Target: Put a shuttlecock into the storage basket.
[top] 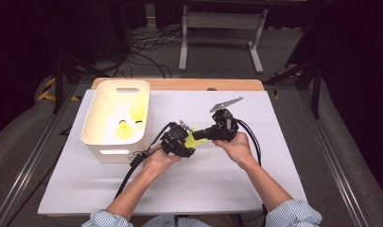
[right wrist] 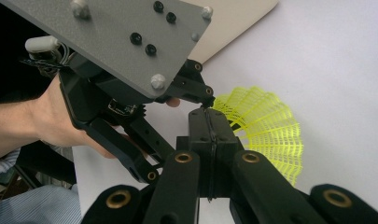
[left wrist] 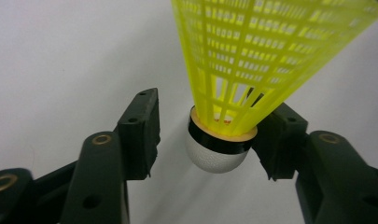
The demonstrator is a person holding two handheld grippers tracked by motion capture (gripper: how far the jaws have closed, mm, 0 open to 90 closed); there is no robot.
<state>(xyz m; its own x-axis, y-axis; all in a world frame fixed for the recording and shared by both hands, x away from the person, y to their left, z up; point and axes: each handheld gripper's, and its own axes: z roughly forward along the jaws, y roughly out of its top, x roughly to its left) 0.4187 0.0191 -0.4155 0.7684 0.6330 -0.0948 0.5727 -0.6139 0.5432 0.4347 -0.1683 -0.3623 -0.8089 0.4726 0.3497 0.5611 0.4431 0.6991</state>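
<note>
A yellow mesh shuttlecock (top: 193, 136) hangs between my two grippers just above the middle of the white tabletop. My right gripper (right wrist: 208, 113) is shut on the rim of the shuttlecock's skirt (right wrist: 266, 130). My left gripper (left wrist: 213, 109) is open, and the shuttlecock's white cork (left wrist: 217, 156) with its black band sits between the jaws. One jaw is against the cork and skirt while the other stands apart. In the high view the left gripper (top: 185, 143) meets the right gripper (top: 202, 134) tip to tip. The left gripper's grey plate (right wrist: 116, 37) and a hand loom close in the right gripper view.
A white plastic bin (top: 108, 150) stands at the left of the table with a few yellow shuttlecocks (top: 127, 125) inside. The white table sheet (top: 227, 184) spreads in front of the hands. Its wooden far edge (top: 179, 84) borders a floor with cables and stands.
</note>
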